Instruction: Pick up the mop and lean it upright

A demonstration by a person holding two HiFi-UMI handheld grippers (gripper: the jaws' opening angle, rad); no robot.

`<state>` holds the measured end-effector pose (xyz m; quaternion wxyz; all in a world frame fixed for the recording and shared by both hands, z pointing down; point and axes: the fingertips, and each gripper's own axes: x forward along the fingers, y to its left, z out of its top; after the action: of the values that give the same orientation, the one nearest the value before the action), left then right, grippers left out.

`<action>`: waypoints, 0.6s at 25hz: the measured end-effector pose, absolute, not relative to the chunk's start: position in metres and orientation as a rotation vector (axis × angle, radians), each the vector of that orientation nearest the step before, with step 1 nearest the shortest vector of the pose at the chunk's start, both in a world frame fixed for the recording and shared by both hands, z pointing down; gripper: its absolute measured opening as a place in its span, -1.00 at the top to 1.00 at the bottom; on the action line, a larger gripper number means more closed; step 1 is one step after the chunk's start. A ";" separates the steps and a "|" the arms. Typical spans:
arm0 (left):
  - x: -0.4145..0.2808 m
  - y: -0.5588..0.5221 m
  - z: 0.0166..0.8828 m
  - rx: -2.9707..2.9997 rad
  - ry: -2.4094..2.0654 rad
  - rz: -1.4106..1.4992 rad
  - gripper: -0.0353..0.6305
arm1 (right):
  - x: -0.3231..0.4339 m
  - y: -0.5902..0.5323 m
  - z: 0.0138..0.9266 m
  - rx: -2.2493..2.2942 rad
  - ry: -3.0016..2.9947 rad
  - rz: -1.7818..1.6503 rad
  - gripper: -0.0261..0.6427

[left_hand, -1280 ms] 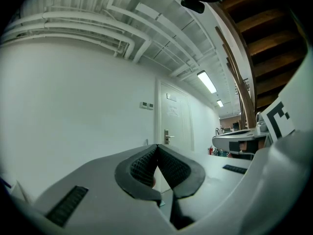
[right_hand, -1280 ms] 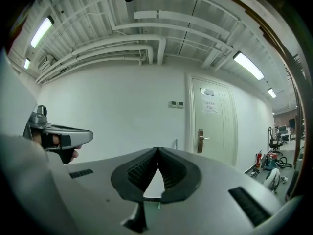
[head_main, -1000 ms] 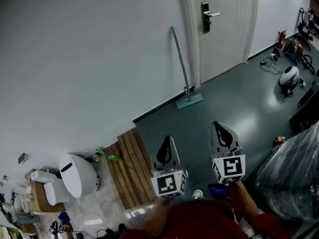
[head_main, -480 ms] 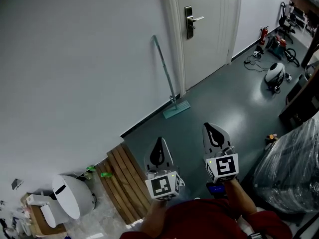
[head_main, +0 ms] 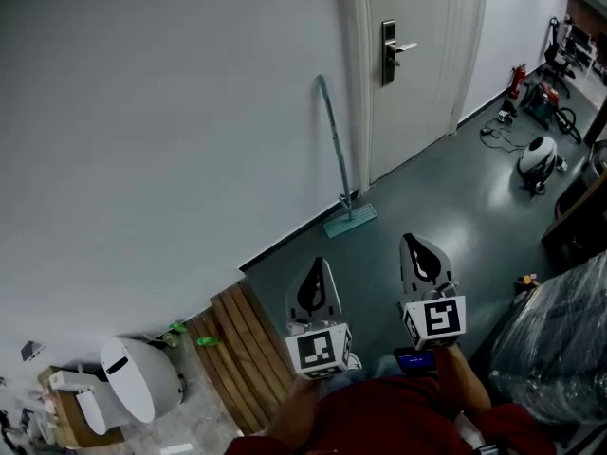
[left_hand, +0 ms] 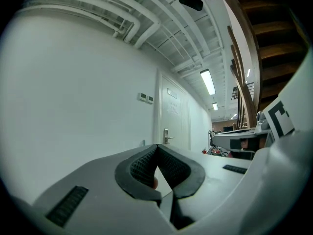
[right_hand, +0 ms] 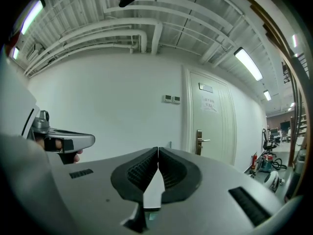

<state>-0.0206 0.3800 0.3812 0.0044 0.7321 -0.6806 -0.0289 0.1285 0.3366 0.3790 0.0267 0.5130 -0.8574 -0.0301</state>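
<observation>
The left hand-held gripper (head_main: 319,265) is held level above the floor (head_main: 427,197), its jaws closed tip to tip with nothing gripped between them. The right hand-held gripper (head_main: 412,240) is carried just beside it, likewise fully closed and empty. Nothing is touched by either. The mop (head_main: 335,150) is found well ahead of both, at the floor's far edge. Its handle is leaned upright against the white wall (head_main: 171,112), just left of the door (head_main: 422,45) frame, and its flat head is rested on the floor at the wall's foot. In the left gripper view a small reddish patch (left_hand: 154,182) is seen through the gap below the closed tips; what it is cannot be told. In the head view the hands are covered by the marker cubes, and only a forearm (head_main: 465,377) behind the right one is shown. A plastic-wrapped bulk (head_main: 560,339) near the floor's right edge is cut off by the frame.
</observation>
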 end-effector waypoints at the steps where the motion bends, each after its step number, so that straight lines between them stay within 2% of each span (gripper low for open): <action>1: -0.023 0.374 0.381 2.295 -2.131 -0.088 0.86 | 0.127 0.331 0.379 1.589 -2.648 -0.092 0.87; 15: 0.005 0.236 0.385 2.265 -2.126 -0.123 0.86 | 0.146 0.198 0.378 1.559 -2.658 -0.123 0.87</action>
<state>0.0054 0.2358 0.3846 0.0163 0.7283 -0.6839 -0.0397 0.1462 0.1981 0.3783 0.0288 0.5052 -0.8616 -0.0399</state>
